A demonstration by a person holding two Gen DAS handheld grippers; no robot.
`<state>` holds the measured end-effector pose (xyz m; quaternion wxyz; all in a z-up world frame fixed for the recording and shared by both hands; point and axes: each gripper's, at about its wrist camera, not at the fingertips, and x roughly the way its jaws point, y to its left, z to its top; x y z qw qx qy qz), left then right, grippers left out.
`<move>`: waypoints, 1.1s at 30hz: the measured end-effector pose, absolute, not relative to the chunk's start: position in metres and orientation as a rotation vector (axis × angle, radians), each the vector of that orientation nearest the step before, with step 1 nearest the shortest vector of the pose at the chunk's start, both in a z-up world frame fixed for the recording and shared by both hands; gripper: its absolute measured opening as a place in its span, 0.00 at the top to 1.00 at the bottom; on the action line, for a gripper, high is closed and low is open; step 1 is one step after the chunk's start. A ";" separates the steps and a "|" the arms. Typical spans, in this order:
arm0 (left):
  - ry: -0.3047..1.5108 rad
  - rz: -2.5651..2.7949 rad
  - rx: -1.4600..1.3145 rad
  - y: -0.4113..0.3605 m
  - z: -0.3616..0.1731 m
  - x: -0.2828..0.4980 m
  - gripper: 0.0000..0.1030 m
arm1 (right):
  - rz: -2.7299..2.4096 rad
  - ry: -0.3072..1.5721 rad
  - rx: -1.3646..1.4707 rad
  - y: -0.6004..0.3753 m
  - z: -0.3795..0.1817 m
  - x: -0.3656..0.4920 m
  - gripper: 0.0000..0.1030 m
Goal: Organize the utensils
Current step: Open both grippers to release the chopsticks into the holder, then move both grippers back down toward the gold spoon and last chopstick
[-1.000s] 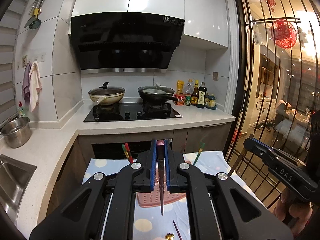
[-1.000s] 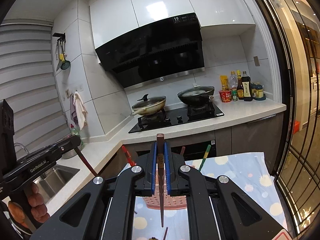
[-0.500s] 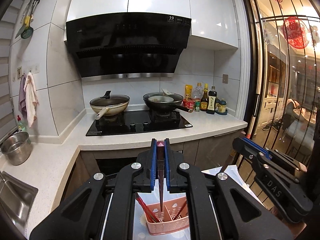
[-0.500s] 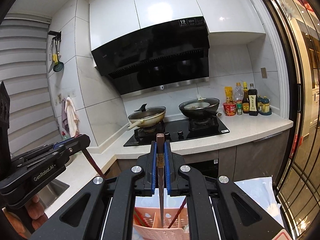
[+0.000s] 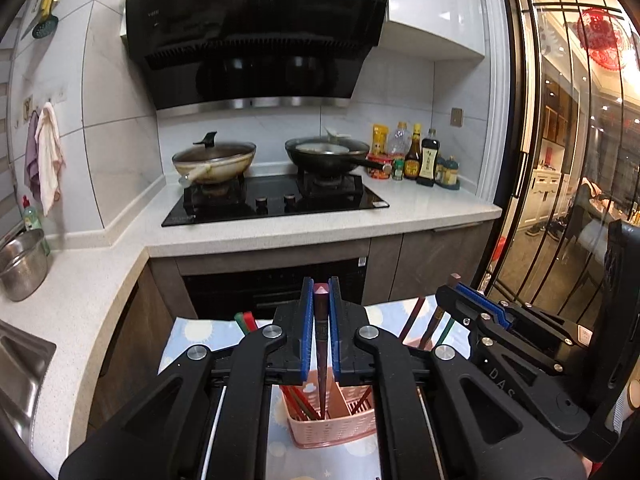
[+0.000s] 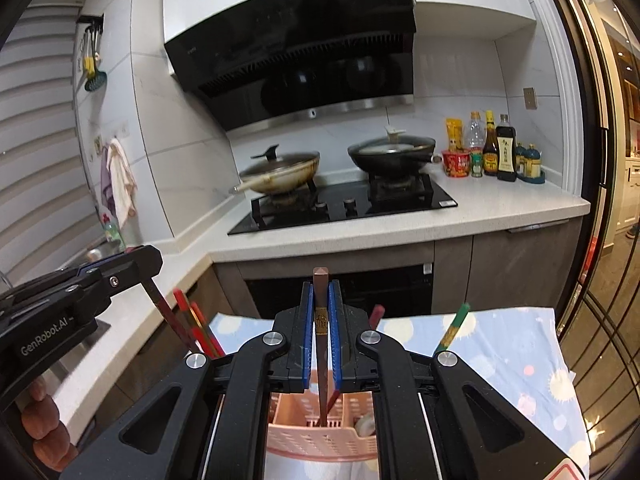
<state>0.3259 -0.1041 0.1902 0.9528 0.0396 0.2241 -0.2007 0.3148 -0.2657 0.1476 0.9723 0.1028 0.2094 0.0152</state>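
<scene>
Kitchen: dotted tablecloth [image 6: 516, 344] under pink basket [image 6: 320, 442]; both fingers clamp chopsticks.

A black range hood [image 5: 256, 36] hangs on the tiled wall above a black glass hob [image 5: 276, 202] set in a pale speckled countertop [image 5: 432, 208]. On the hob's left burner sits a cream pan with a glass lid [image 5: 214, 158]; on the right, a dark wok [image 5: 326, 152]. Sauce bottles [image 5: 420, 156] cluster right of the hob. Towels [image 5: 46, 156] hang on the left wall above a steel bowl [image 5: 22, 264]. A skimmer [image 6: 95, 80] hangs higher up. A dotted blue cloth [image 6: 516, 344] covers the near surface.
</scene>
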 end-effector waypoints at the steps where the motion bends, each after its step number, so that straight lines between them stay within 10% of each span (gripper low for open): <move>1: 0.465 -0.407 0.079 -0.104 0.186 0.327 0.93 | 0.029 0.430 0.203 -0.265 0.144 0.316 0.93; 8: 0.496 -0.399 0.080 -0.105 0.170 0.328 0.93 | 0.010 0.462 0.184 -0.264 0.130 0.317 0.91; 12: 0.480 -0.372 0.084 -0.103 0.171 0.322 0.73 | -0.012 0.438 0.191 -0.267 0.129 0.309 0.63; 33: 0.443 -0.342 0.124 -0.095 0.157 0.246 0.39 | -0.011 0.397 0.181 -0.262 0.131 0.213 0.50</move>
